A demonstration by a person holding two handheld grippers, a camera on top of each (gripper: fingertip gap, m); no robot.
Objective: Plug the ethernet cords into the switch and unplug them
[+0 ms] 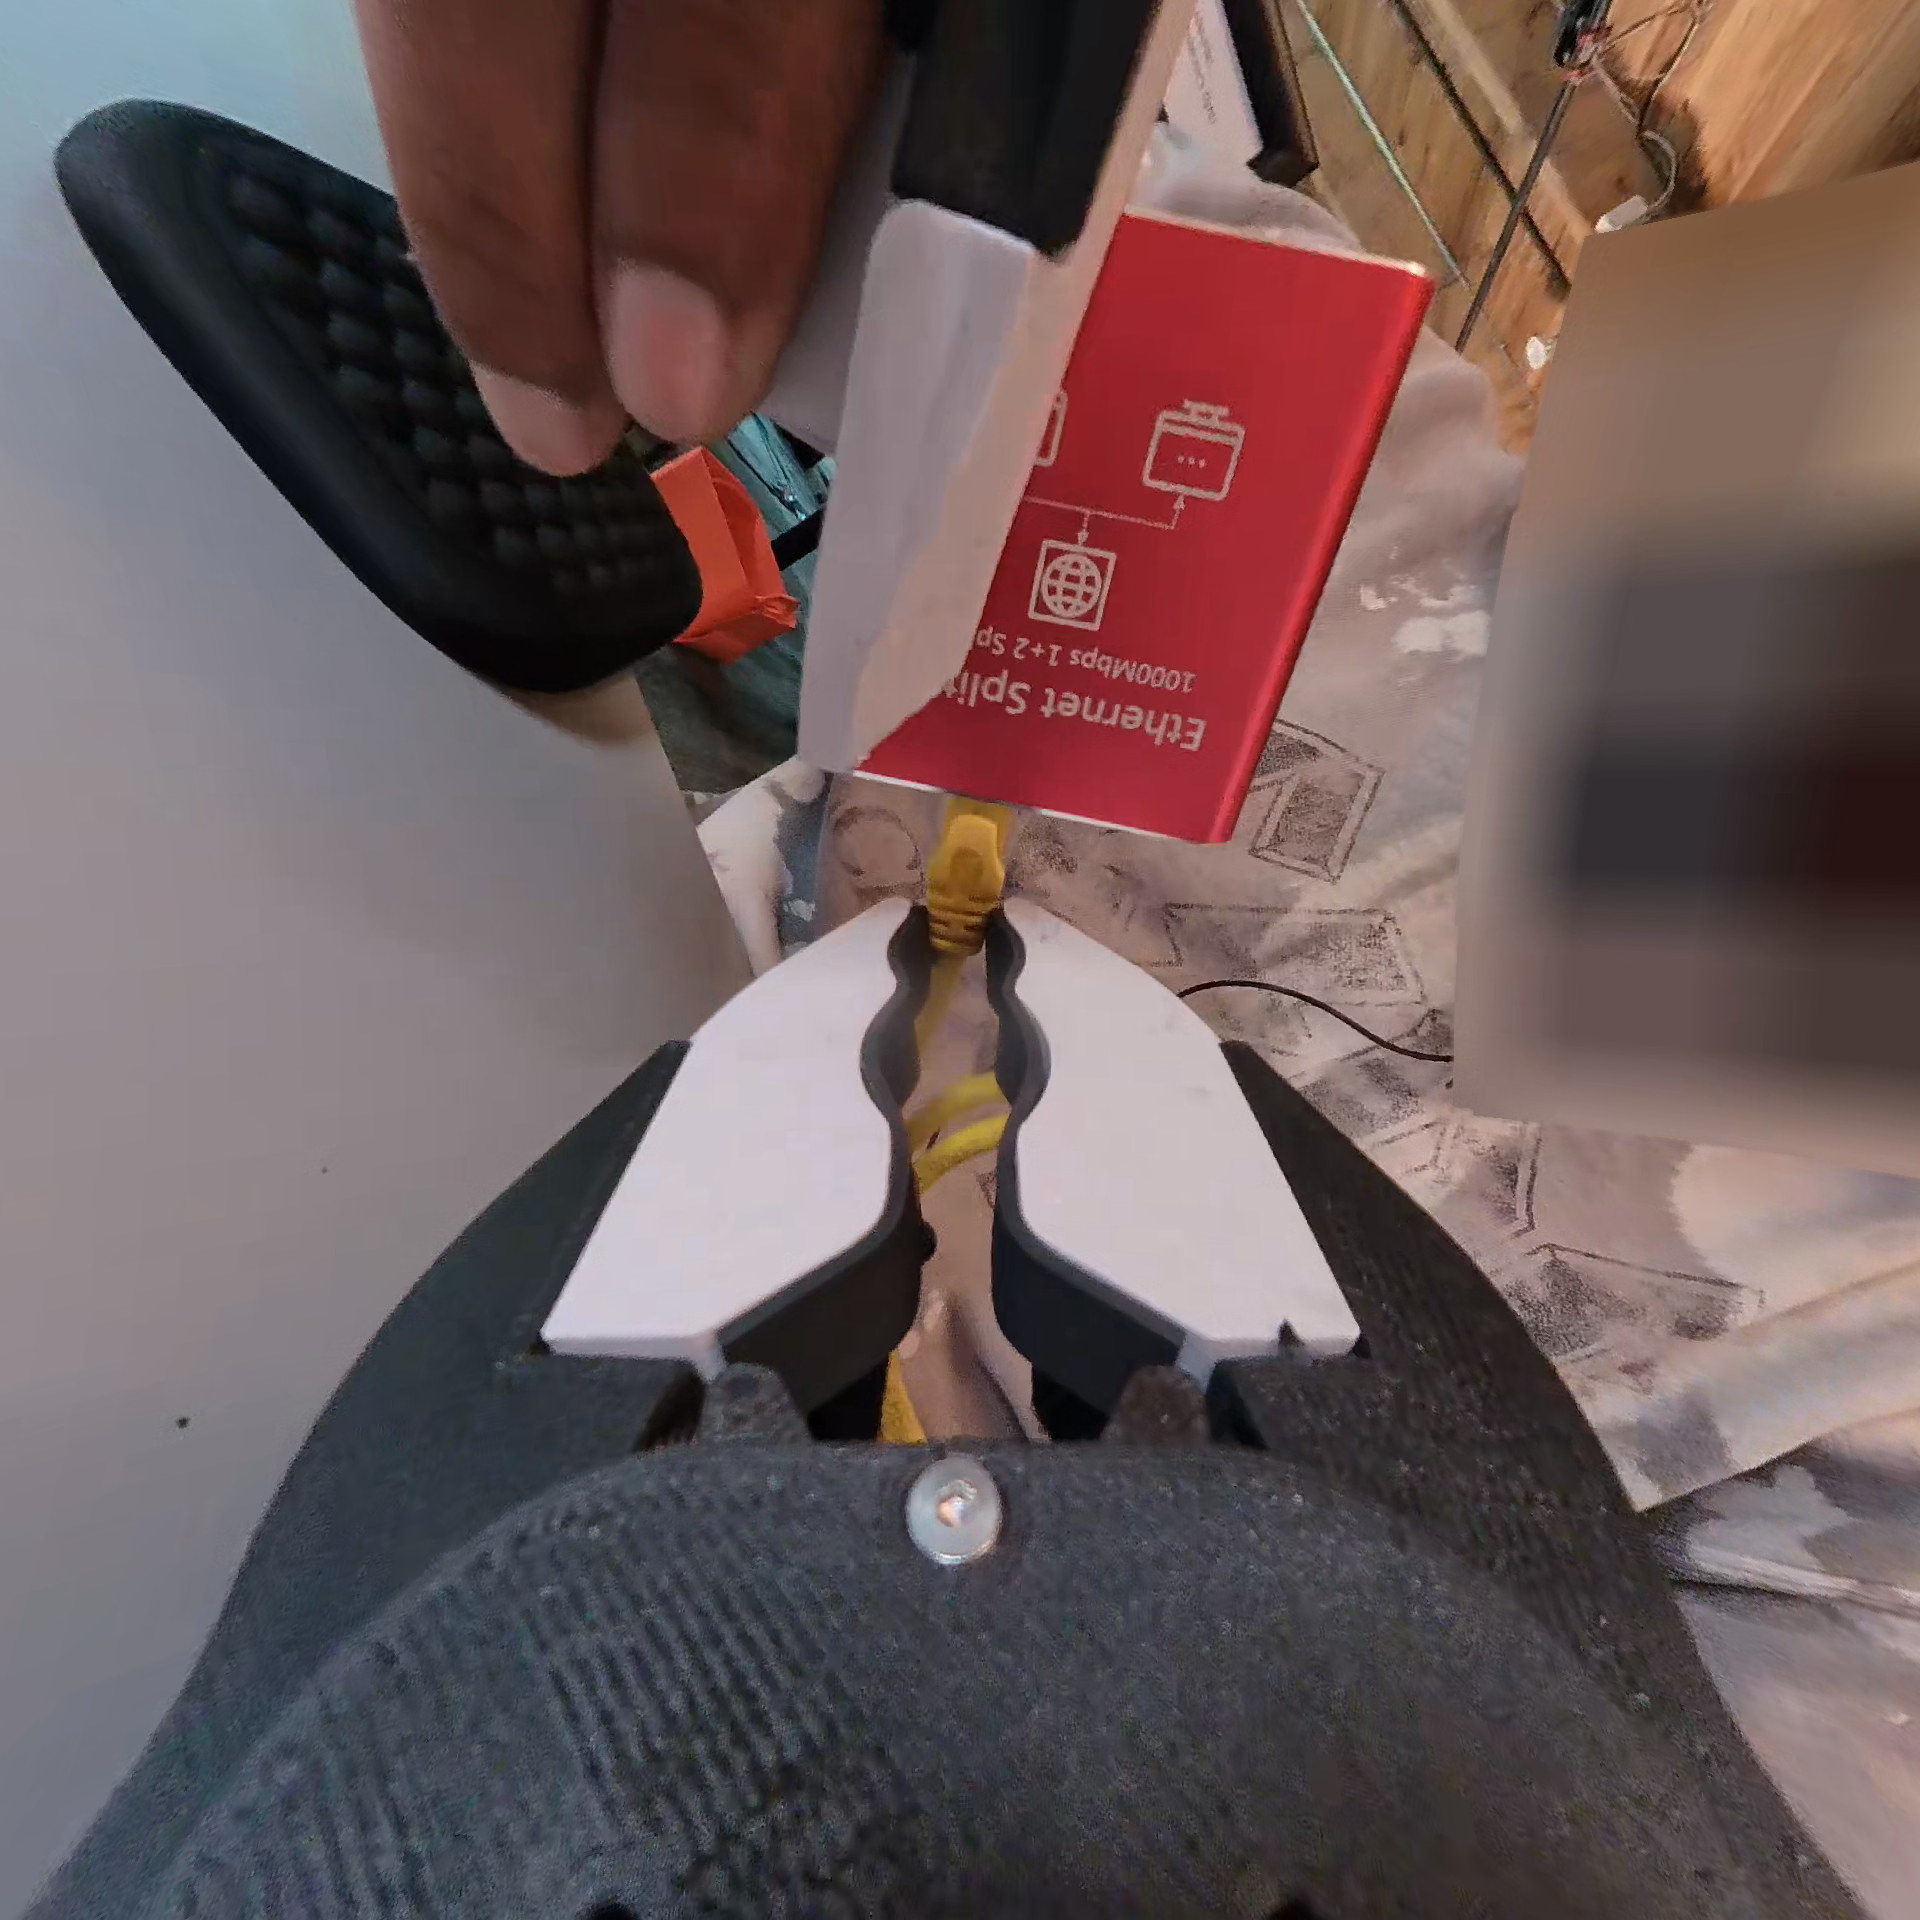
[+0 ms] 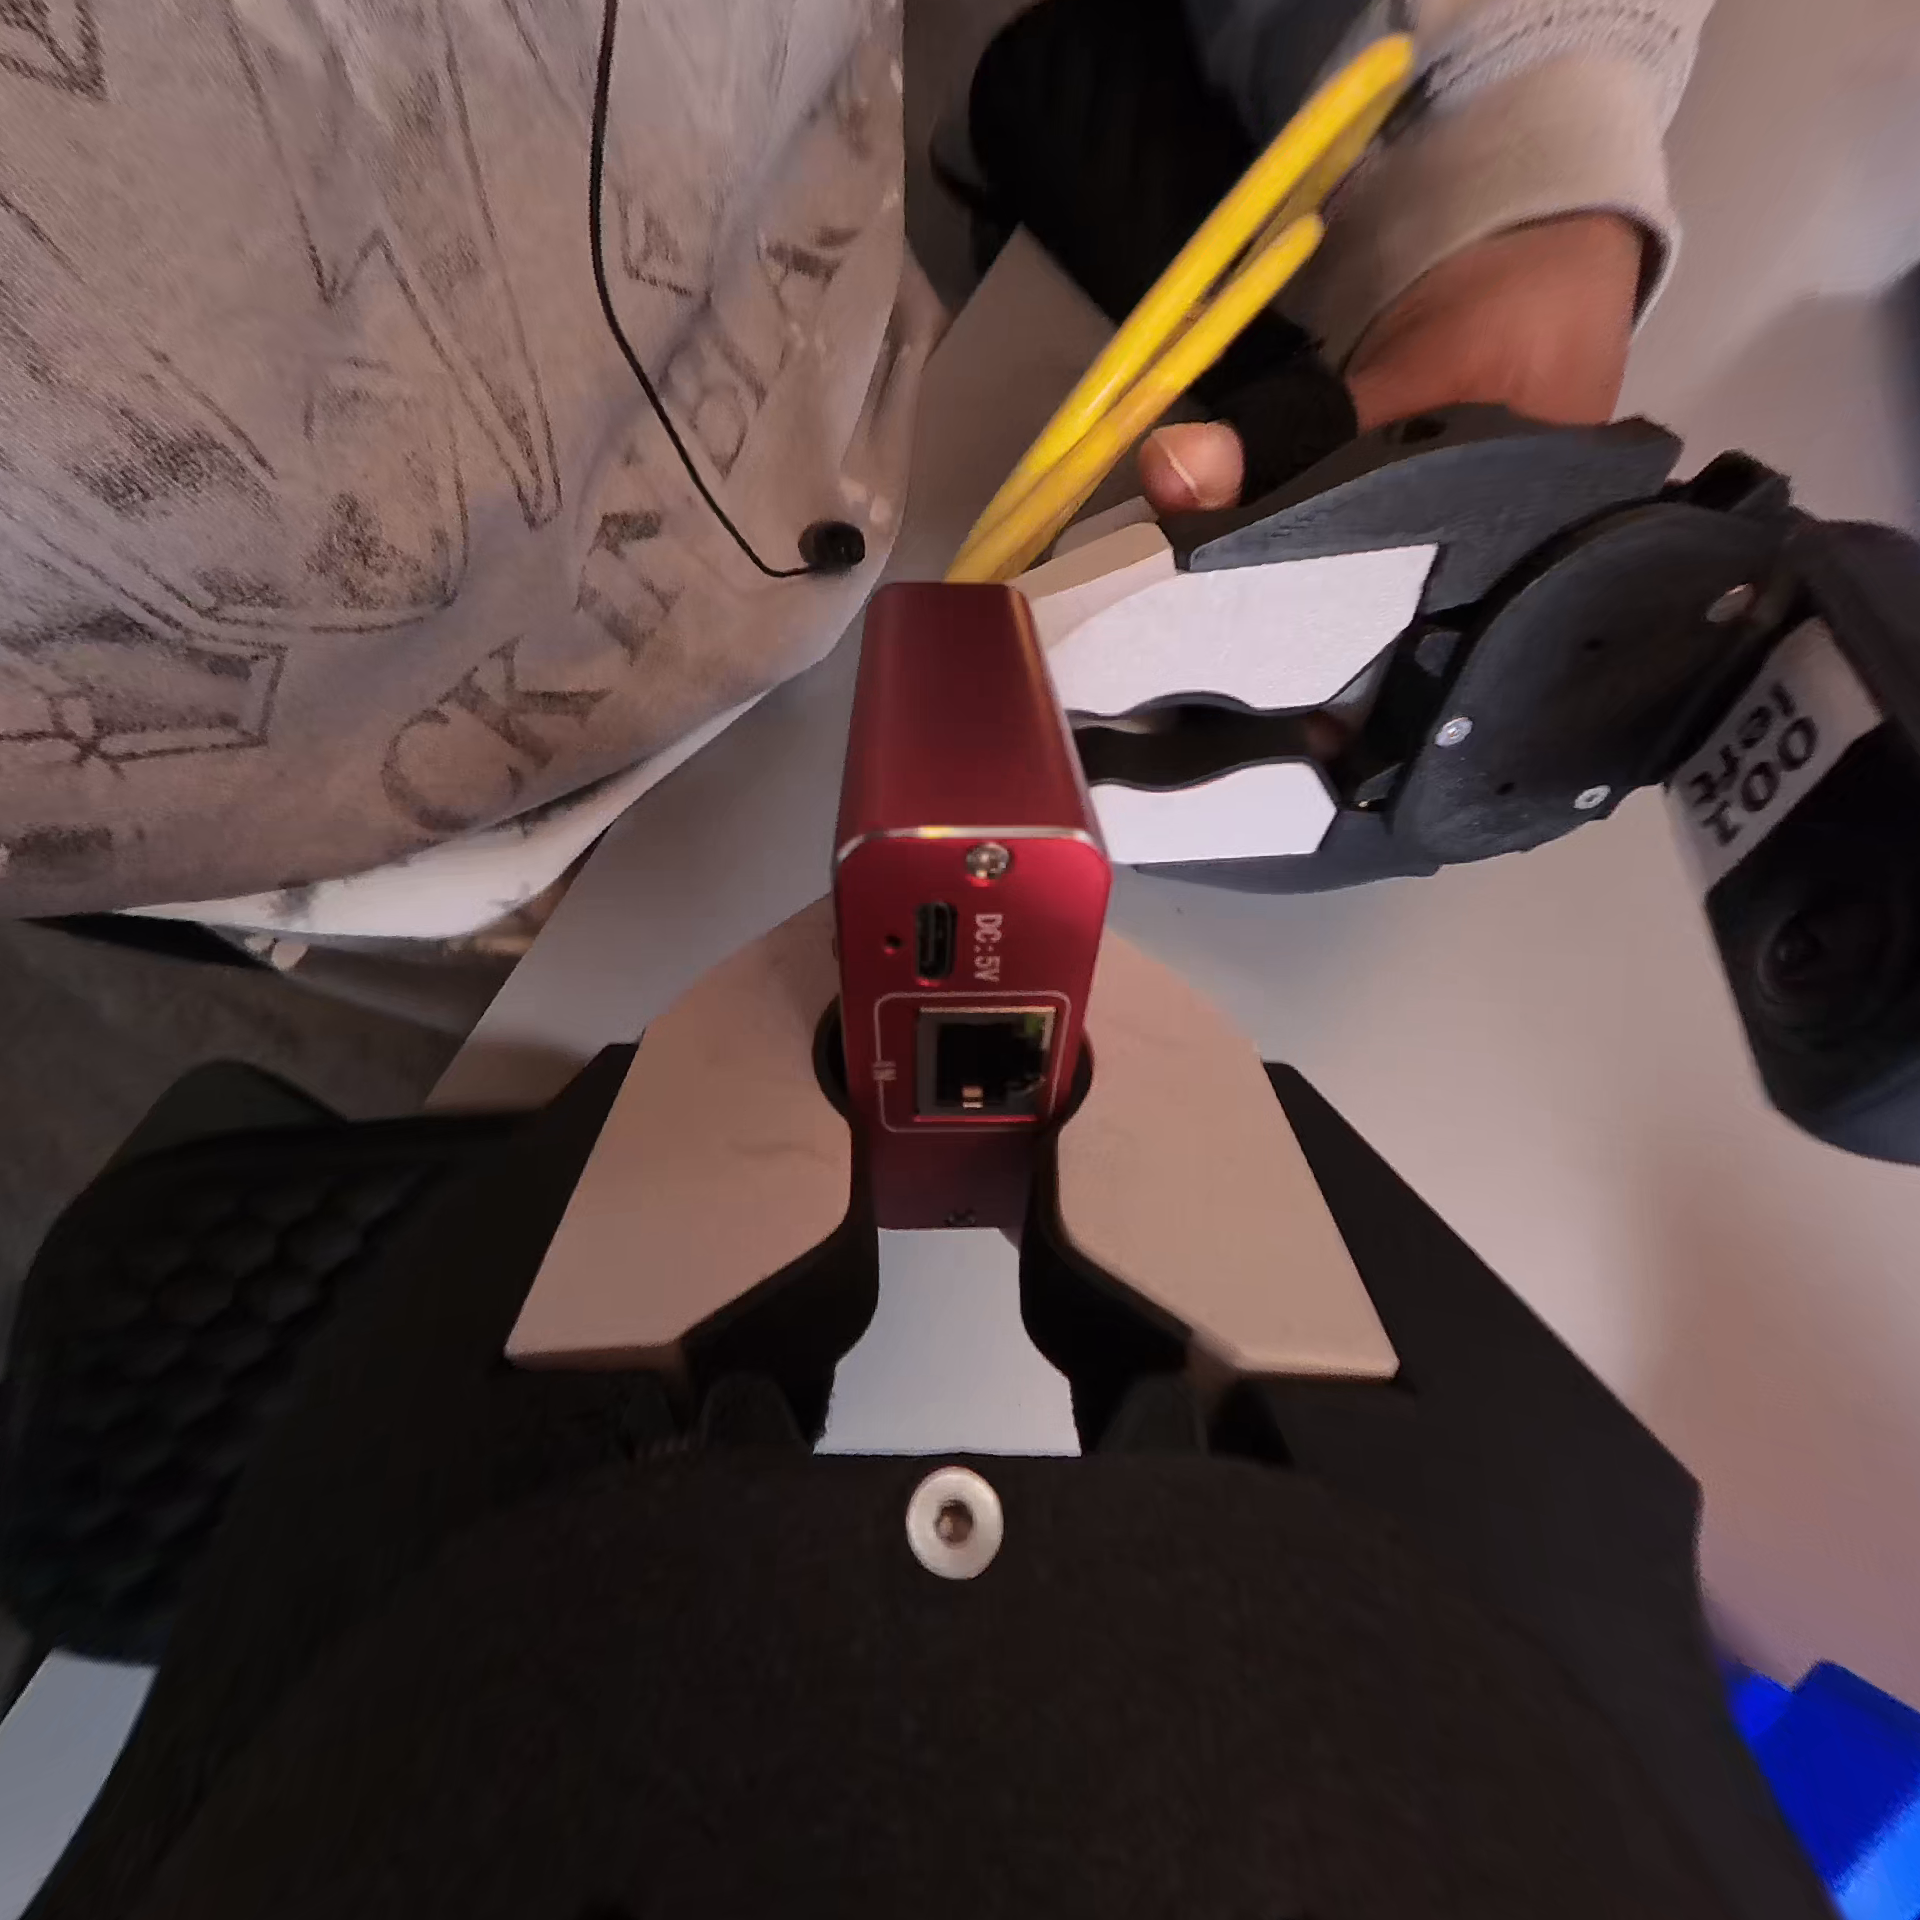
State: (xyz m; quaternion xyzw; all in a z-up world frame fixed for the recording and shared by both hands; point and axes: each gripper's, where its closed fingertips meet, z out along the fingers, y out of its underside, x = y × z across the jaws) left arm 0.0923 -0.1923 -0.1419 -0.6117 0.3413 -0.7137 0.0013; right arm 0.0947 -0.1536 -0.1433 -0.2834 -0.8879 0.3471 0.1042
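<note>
Gripping the red switch (image 2: 961,997) by its sides, the right gripper (image 2: 961,1049) holds it above the white surface (image 2: 1455,1143); the left gripper (image 1: 954,920), jaws clamped on the yellow ethernet cord (image 1: 961,873), sits at the switch's far edge.

The red switch (image 1: 1164,520) is viewed close up from opposite ends: its printed broad face is seen along the left gripper (image 1: 956,925), its port end along the right gripper (image 2: 961,1049).
</note>
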